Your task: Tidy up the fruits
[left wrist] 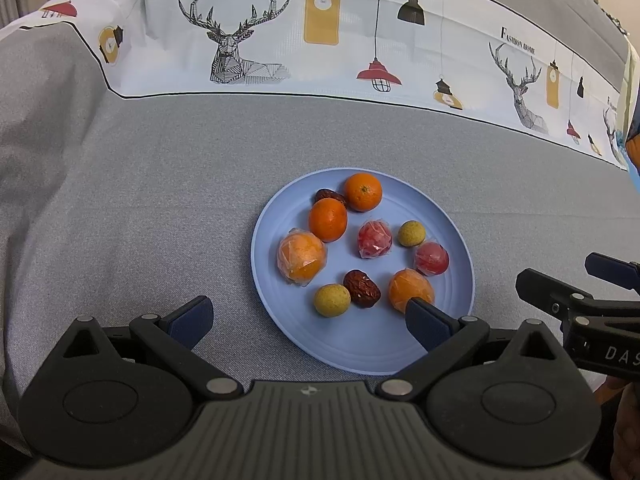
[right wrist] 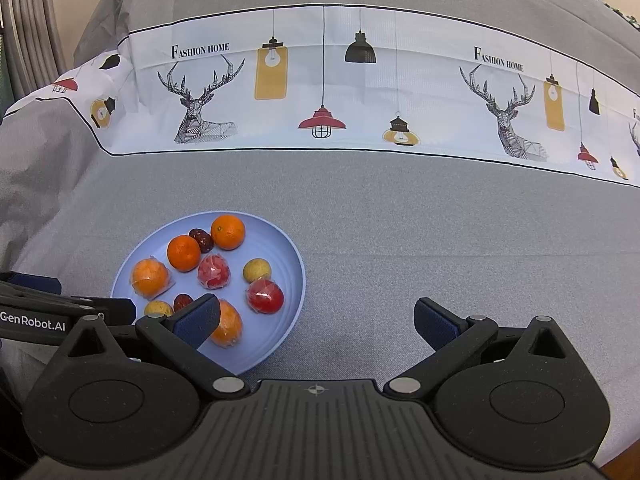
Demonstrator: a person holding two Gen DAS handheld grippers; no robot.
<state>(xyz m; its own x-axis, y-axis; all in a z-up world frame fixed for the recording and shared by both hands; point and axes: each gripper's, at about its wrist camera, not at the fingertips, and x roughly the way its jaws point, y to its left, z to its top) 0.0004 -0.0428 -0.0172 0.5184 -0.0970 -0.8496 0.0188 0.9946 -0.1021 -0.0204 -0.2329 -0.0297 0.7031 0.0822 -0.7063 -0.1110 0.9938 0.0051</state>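
Hovering wide open and empty, my left hand-held gripper (left wrist: 308, 320) faces the blue plate (left wrist: 360, 352) head-on, its right finger over the near rim beside a wrapped orange (left wrist: 408, 286). My right hand-held gripper (right wrist: 316, 320), equally spread and holding nothing, has the plate off to its left on the grey-clothed desk (right wrist: 400, 240); the left looks nearer. The fruits are round, with no clear long axis.
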